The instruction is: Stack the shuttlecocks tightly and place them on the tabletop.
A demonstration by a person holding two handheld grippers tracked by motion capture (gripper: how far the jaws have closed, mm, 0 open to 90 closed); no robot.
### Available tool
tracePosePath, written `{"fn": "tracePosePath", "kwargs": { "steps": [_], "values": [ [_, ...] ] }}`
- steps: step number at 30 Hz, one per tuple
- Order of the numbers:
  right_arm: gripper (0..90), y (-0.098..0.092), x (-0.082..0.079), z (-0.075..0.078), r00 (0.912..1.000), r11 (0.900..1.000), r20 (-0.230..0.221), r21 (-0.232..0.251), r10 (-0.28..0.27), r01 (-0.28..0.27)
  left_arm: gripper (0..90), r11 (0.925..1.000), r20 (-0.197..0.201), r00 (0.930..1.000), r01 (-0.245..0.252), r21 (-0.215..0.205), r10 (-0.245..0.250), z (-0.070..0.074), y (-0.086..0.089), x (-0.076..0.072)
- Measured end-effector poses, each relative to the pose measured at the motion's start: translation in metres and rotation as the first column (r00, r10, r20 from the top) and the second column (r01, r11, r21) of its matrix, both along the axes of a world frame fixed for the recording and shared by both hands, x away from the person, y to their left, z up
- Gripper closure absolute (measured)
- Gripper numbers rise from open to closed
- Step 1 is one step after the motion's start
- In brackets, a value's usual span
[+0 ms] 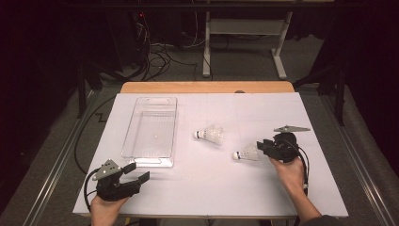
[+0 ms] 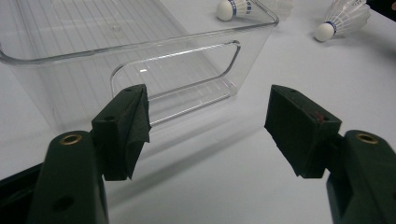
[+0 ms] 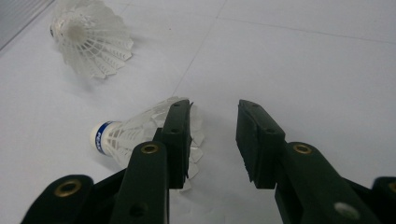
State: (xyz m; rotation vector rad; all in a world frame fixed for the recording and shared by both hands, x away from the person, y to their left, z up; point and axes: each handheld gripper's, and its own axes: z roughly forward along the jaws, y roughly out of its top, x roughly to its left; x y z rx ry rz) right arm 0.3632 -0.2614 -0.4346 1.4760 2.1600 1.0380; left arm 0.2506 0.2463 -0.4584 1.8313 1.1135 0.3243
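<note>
The work in hand looks like gathering the shuttlecocks into the clear tray [image 1: 151, 133], and the step under way is the pick-up of the nearer shuttlecock [image 1: 246, 152], which lies on its side on the white table [image 1: 211, 188] with its cork end toward the tray; the right gripper [image 1: 264, 147] sits at its feathered skirt, jaws partly apart with a bare gap between them; in the right gripper view the shuttlecock [image 3: 135, 135] lies outside and beside one jaw, its feathers up against the outer face of that jaw, so nothing is held; the second shuttlecock [image 1: 211, 134] lies on its side farther in, between the first one and the tray, well apart from either gripper; the left gripper [image 1: 134, 172] rests near the table's near edge, just short of the tray's near end wall, jaws wide apart and empty, the tray's handle cut-out [image 2: 177, 70] straight ahead of it; the tray holds nothing yet; the next move, as I judge it, calls for the right gripper to shift sideways until the skirt or cork sits between the pads, then to close gently, since the feathers crush easily; too hard a nudge could roll the shuttlecock away.
</note>
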Motion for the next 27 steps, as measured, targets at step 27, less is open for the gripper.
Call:
{"fn": "tracePosePath", "kwargs": {
  "steps": [27],
  "values": [
    [65.2,0.013,-0.023,0.002,0.9964,0.995,0.011,0.057,0.084,-0.084,31.5,1.0,0.003,1.0,-0.002,-0.003,0.002,0.0,0.0,0.0]
  ]
}}
